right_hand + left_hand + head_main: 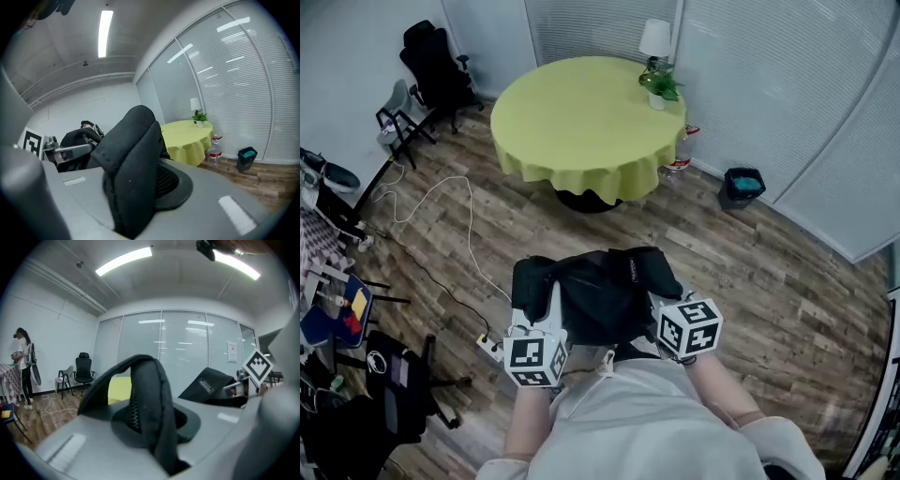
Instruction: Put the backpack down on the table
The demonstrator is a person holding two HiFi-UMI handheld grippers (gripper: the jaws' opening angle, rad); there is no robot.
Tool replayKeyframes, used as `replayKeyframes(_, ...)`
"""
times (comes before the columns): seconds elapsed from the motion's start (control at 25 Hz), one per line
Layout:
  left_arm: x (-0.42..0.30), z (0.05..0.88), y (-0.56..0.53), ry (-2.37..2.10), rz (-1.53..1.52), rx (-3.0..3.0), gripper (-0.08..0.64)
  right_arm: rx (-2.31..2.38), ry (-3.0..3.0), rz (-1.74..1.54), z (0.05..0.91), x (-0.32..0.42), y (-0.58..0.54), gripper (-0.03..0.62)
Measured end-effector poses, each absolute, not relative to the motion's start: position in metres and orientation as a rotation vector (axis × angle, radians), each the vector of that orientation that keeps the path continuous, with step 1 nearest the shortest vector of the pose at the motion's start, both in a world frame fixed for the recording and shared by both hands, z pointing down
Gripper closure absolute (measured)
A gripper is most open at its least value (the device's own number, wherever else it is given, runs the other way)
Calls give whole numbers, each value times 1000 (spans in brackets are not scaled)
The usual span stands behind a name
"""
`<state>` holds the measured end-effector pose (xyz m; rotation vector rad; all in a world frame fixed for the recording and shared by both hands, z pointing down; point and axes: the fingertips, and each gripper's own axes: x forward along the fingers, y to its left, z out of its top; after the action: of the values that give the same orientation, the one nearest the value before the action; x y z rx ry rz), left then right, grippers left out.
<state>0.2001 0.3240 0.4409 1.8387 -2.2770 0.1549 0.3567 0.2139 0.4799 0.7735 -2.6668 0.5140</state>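
The backpack (pixel 600 291) hung in the air between the two grippers, low over the floor (pixel 750 272) and well apart from the round yellow-green surface (pixel 581 117). In the head view the jaws could not be made out. The black fabric covered the tips of the left gripper (pixel 546 314) and of the right gripper (pixel 664 302).

Each gripper view gave what was missing there. The left jaws stood narrow, pinching a black band of the backpack with a zipper along it. The right jaws stood narrow on a padded black fold of the same backpack.

Only the left gripper view showed a person (pixel 23 366) standing far off at the left. The bottle (pixel 215 149) beside the surface was whole in the right gripper view, but from above the surface's edge hid it partly.
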Motion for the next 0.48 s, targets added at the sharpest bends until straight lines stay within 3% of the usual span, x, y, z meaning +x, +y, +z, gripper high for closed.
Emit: replayKeyframes(0.48,168,437,206,-2336,112,1762,526,643,-2687,505,475,314,78,561)
